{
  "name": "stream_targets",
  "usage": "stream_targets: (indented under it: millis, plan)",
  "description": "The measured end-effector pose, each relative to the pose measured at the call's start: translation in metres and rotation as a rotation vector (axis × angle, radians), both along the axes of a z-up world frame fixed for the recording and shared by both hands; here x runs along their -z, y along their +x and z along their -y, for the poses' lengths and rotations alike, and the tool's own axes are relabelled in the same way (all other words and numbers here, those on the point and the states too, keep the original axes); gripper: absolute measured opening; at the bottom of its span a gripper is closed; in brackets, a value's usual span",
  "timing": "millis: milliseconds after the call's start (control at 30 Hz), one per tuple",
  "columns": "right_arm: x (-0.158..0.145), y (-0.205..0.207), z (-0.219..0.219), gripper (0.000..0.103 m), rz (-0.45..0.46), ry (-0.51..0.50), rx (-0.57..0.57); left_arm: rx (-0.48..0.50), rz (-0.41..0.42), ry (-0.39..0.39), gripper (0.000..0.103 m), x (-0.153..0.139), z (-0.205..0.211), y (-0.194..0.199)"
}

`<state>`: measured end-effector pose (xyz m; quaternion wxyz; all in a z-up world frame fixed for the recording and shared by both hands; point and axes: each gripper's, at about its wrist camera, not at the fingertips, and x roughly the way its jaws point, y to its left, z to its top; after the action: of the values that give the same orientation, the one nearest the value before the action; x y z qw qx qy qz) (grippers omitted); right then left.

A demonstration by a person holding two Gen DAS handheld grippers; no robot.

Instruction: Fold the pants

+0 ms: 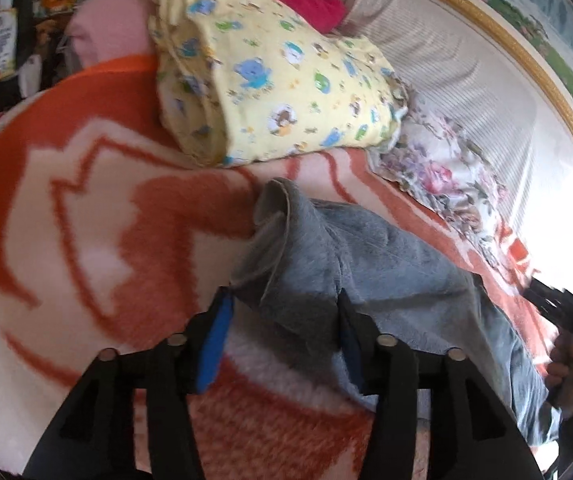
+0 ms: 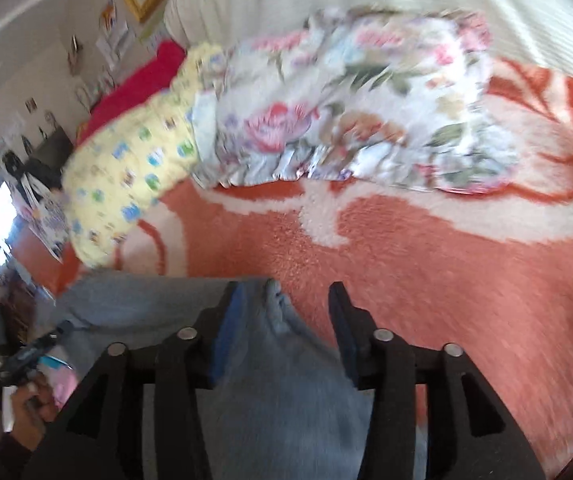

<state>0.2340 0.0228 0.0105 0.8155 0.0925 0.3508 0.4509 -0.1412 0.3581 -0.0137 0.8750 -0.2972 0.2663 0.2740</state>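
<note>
Grey pants (image 1: 366, 264): we see them lying soft and bunched on the orange and white blanket (image 1: 86, 208), reaching in between both pairs of tongs.
Left tongs (image 1: 282, 300): our fingers stand wide apart, with a fold of the pants between them; they are not pinching it.
Right tongs (image 2: 282, 292): also spread wide, with the pants running up the gap from below; nothing is squeezed.
Yellow bundle (image 1: 270, 80): it sits past our left tongs, farther up the bed.
Flowery cloth (image 2: 358, 112): it lies ahead of our right tongs, just beside the yellow bundle.
Blur: our right view is smeared.
</note>
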Motion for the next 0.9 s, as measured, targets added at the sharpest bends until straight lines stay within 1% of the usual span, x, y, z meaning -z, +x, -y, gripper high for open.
stream_targets:
  millis: [67,100,167,200,233,267,333,433,500,633,667,767,833,900]
  plan:
    - [-0.007,-0.019,0.035,0.054,0.005,0.033,0.016,-0.065,0.010,0.026,0.064,-0.009,0.005,-0.013]
    - [-0.008,-0.026,0.045,0.058,0.008,0.040,0.024,-0.084,0.024,0.028,0.064,-0.012,0.006,-0.018]
    - [-0.005,-0.046,0.079,0.060,0.004,0.048,0.052,-0.124,0.061,0.021,0.065,-0.020,0.011,-0.028]
    - [-0.003,-0.054,0.092,0.060,-0.006,0.052,0.065,-0.123,0.085,0.010,0.065,-0.023,0.014,-0.031]
    - [0.000,-0.060,0.105,0.060,-0.015,0.059,0.076,-0.099,0.111,-0.004,0.067,-0.028,0.020,-0.030]
    - [0.006,-0.070,0.125,0.061,-0.028,0.065,0.098,-0.069,0.119,-0.011,0.070,-0.032,0.028,-0.025]
    - [0.015,-0.083,0.153,0.061,-0.048,0.062,0.135,-0.020,0.109,-0.004,0.072,-0.038,0.044,-0.011]
    - [0.032,-0.102,0.197,0.061,-0.087,0.055,0.208,0.103,0.105,-0.001,0.072,-0.044,0.078,0.021]
    - [0.042,-0.116,0.231,0.061,-0.106,0.044,0.270,0.187,0.103,-0.004,0.074,-0.047,0.102,0.049]
    - [0.056,-0.135,0.281,0.061,-0.150,0.065,0.369,0.359,0.088,-0.033,0.074,-0.044,0.158,0.103]
    - [0.059,-0.140,0.294,0.061,-0.154,0.067,0.394,0.418,0.083,-0.041,0.074,-0.042,0.178,0.119]
    - [0.067,-0.155,0.325,0.061,-0.167,0.070,0.454,0.552,0.058,-0.047,0.075,-0.042,0.226,0.158]
    - [0.076,-0.163,0.349,0.061,-0.190,0.084,0.508,0.655,0.044,-0.052,0.075,-0.044,0.263,0.186]
    - [0.084,-0.170,0.368,0.061,-0.212,0.098,0.551,0.738,0.029,-0.044,0.076,-0.046,0.296,0.206]
